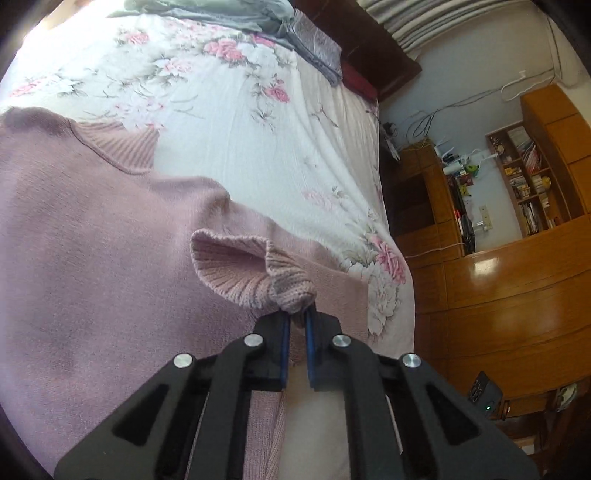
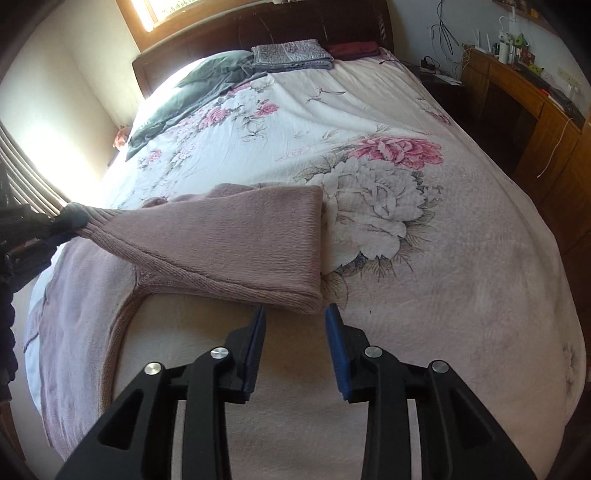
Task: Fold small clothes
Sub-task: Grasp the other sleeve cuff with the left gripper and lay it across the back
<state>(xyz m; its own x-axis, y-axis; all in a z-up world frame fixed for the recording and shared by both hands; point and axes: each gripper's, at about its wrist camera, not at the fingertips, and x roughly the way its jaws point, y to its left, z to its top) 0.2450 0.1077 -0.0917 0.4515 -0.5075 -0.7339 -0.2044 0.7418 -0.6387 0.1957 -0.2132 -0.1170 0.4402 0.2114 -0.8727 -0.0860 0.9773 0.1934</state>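
A dusty-pink knit sweater lies spread on the floral bedspread. My left gripper is shut on the ribbed cuff of one sleeve, which bunches just above the blue pads. In the right wrist view that sleeve is pulled across the sweater body, and the left gripper shows at the far left edge, pinching the cuff. My right gripper is open, with its tips just short of the sleeve's folded edge and nothing between the fingers.
A grey-green blanket, a folded patterned cloth and a dark red pillow lie near the dark headboard. Wooden cabinets and shelves stand beside the bed. The right half of the bedspread lies bare.
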